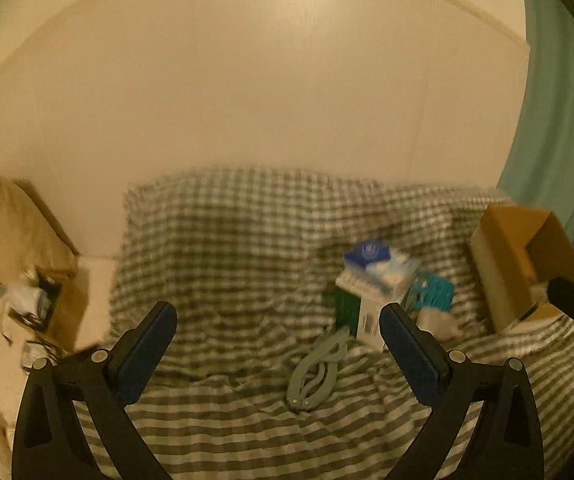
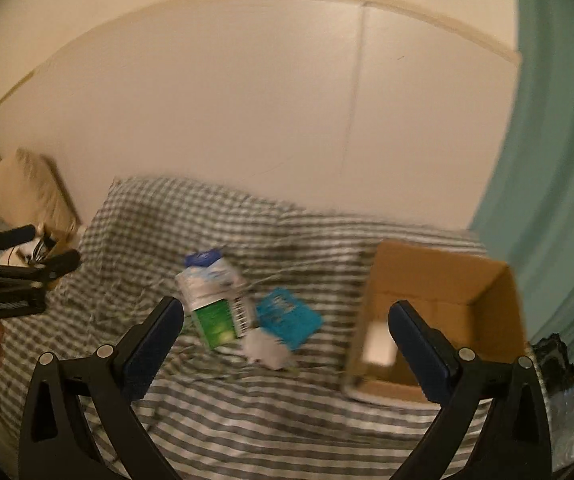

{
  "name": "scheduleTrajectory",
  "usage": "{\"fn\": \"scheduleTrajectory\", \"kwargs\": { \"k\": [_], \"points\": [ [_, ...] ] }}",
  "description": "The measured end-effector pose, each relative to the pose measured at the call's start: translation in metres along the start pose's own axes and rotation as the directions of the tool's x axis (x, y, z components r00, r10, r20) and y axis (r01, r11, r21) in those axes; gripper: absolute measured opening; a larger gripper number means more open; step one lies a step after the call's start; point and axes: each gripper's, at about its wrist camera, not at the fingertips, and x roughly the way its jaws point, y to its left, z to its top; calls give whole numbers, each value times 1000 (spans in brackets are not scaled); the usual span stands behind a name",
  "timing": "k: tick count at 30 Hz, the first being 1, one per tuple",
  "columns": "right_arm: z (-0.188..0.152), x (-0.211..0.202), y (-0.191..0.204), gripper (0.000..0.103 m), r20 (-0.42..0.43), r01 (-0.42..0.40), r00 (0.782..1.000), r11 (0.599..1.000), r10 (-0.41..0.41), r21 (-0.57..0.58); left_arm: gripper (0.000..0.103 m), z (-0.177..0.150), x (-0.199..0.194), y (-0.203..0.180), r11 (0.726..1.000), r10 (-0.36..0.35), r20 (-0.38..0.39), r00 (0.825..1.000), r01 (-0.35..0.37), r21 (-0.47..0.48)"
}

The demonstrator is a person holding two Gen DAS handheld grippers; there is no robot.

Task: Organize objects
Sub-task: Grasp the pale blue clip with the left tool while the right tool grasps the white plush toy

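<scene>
A white, green and blue carton [image 1: 371,292] lies on the striped bedcover [image 1: 227,264]; it also shows in the right wrist view [image 2: 213,300]. Beside it lie a teal packet [image 1: 433,294] [image 2: 289,318] and a small white item [image 1: 437,320] [image 2: 267,348]. A grey hand tool [image 1: 315,372] lies in front of the carton. An open cardboard box [image 1: 523,264] [image 2: 439,312] stands at the right. My left gripper [image 1: 277,316] is open and empty above the cover. My right gripper [image 2: 285,312] is open and empty, with its right finger in front of the box.
A cream wall rises behind the bed. A teal curtain [image 2: 559,160] hangs at the right. A pillow [image 1: 11,224] and a box of clutter [image 1: 47,304] sit at the left. Dark objects [image 2: 555,356] lie at the far right edge.
</scene>
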Motion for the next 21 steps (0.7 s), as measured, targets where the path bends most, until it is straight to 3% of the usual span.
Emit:
{"fn": "scheduleTrajectory", "kwargs": {
  "k": [7,14,19,21],
  "points": [
    [-23,67,25,103,-117,22,993,1000,-22,-4,103,-36,57,-5,999,-26,-136,990,30,26],
    [-51,142,38,103,-236,165,952,977,-193,-133,103,-53,94,-22,994,-57,-225,973,76,76],
    [-66,184,33,88,-353,99,926,989,-133,-114,99,-53,115,-35,990,-95,-256,962,117,73],
    [-69,192,29,87,-380,66,920,994,-96,-92,96,-55,128,-41,985,-133,-280,951,157,64]
  ]
}}
